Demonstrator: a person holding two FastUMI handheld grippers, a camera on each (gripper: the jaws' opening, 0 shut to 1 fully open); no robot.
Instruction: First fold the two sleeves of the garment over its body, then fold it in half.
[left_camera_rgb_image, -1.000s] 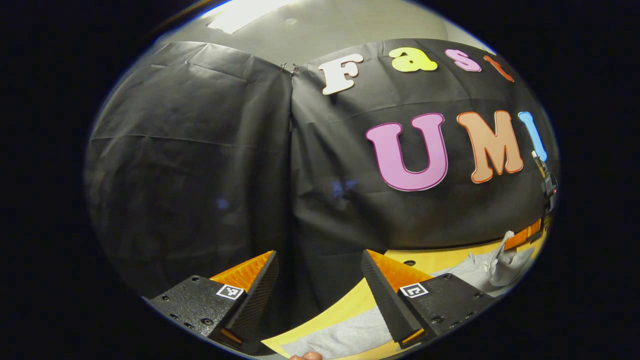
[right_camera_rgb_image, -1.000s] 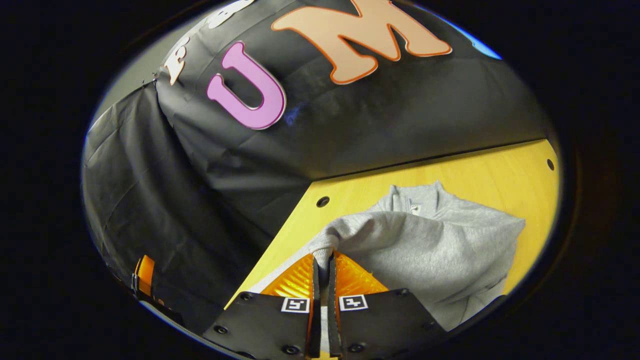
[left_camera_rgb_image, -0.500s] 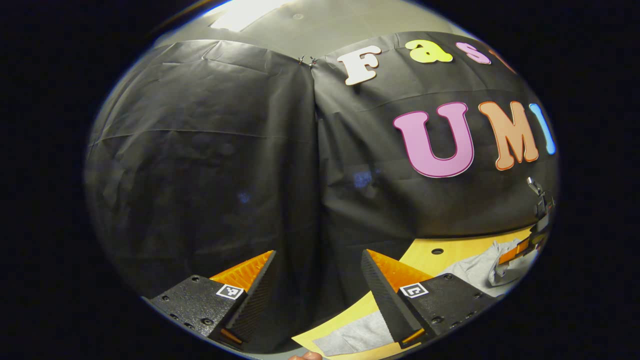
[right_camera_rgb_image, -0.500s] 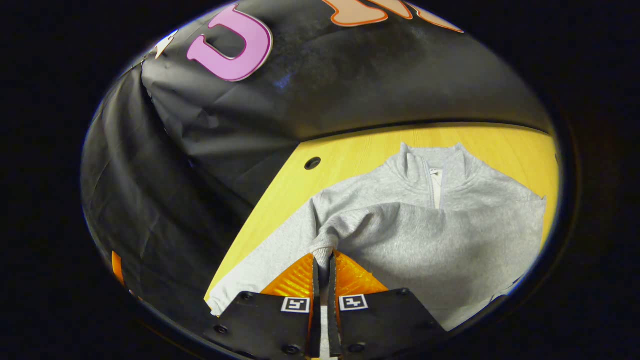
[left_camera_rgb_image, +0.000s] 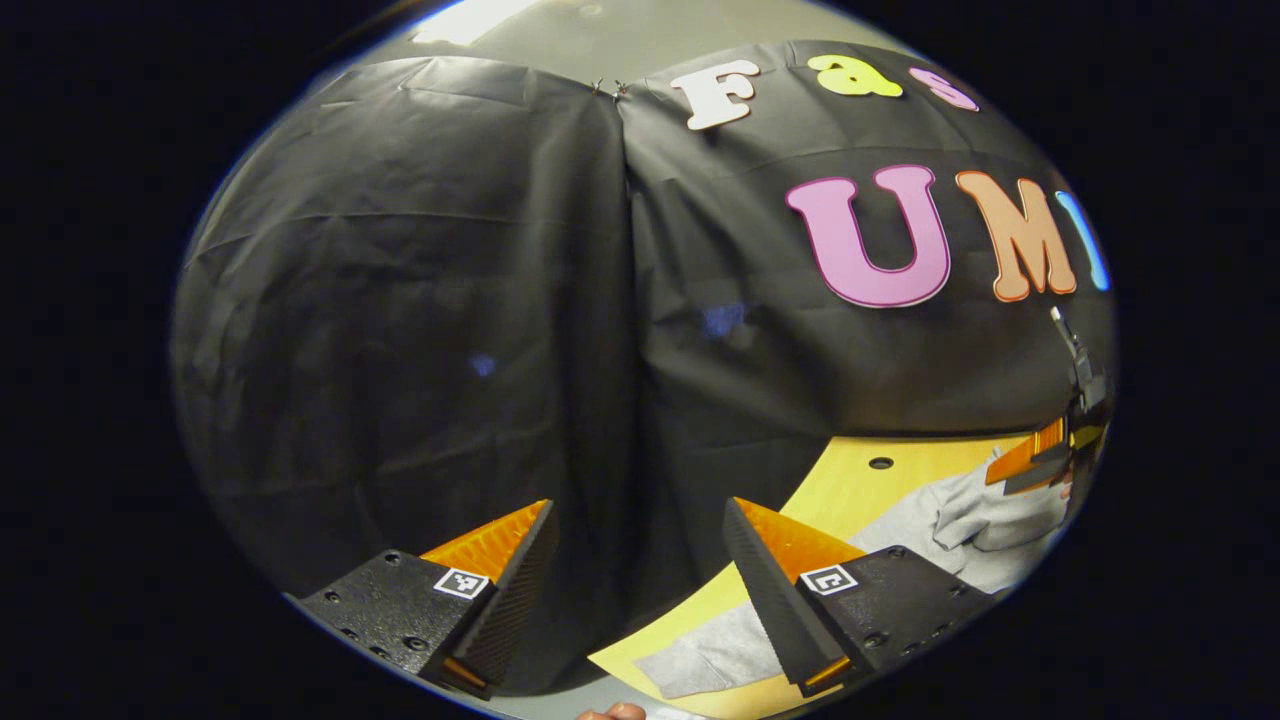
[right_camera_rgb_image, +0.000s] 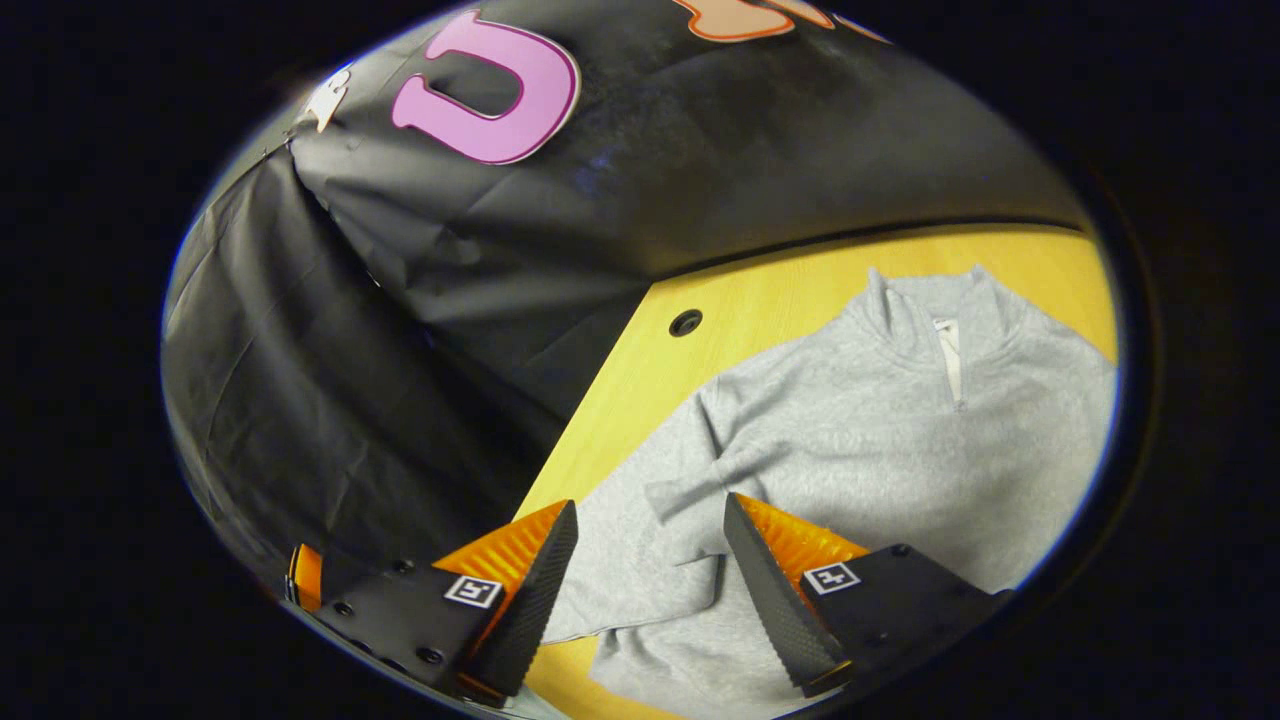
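Garment: your grey fleece zip-collar pullover (right_camera_rgb_image: 880, 440) is lying on the yellow wooden table (right_camera_rgb_image: 760, 290), one sleeve (right_camera_rgb_image: 700, 485) folded across.
Right gripper (right_camera_rgb_image: 650, 560): you are holding it gaping, gripping nothing.
Left gripper (left_camera_rgb_image: 640, 560): gaping too, gripping nothing.

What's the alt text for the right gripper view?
Open right gripper hovers over a grey sweater lying on a yellow table, one sleeve folded across its body, cuff between the fingers but ungripped. Collar points toward the black cloth wall; a round hole sits near the table edge.
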